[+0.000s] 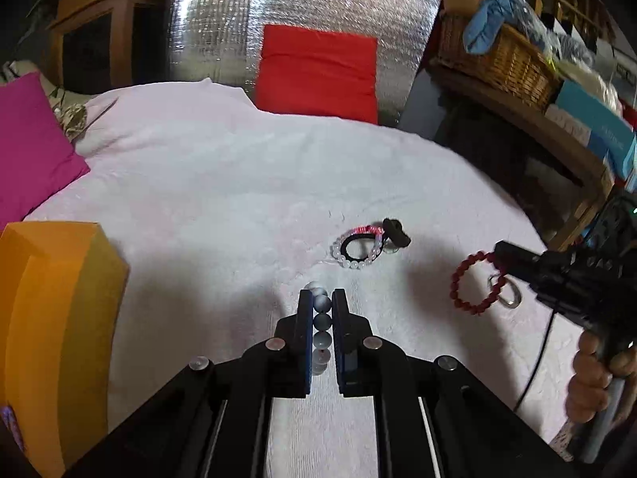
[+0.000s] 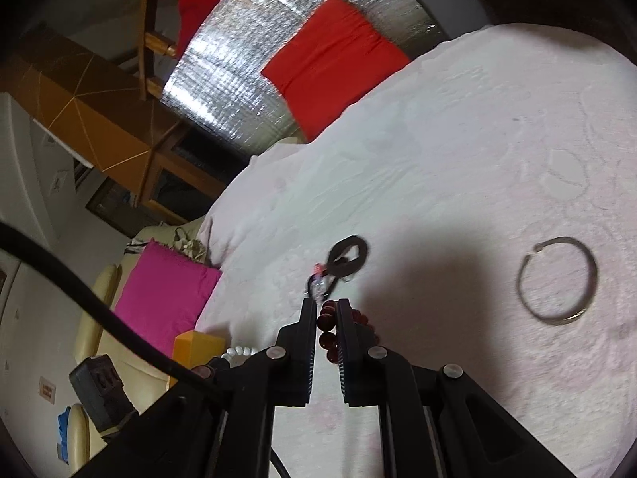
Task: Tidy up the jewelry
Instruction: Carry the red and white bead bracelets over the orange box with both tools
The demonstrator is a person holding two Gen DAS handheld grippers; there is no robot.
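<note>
Fingers of the left gripper (image 1: 322, 298) are closed narrowly on one grey bead bracelet (image 1: 322, 320), its strand running lengthwise between them. One red bead bracelet (image 2: 327, 328) is pinched likewise by the right gripper (image 2: 327, 308). One metal bangle (image 2: 557, 281) lies flat on the white cloth (image 2: 458, 159); one orange box (image 1: 55, 318) is seen left.

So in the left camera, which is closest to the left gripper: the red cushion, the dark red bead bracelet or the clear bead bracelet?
From the left gripper:
1. Clear bead bracelet, just ahead, slightly right.
2. Dark red bead bracelet, farther right, by the right gripper.
3. Red cushion, far back against the silver foil.
</note>
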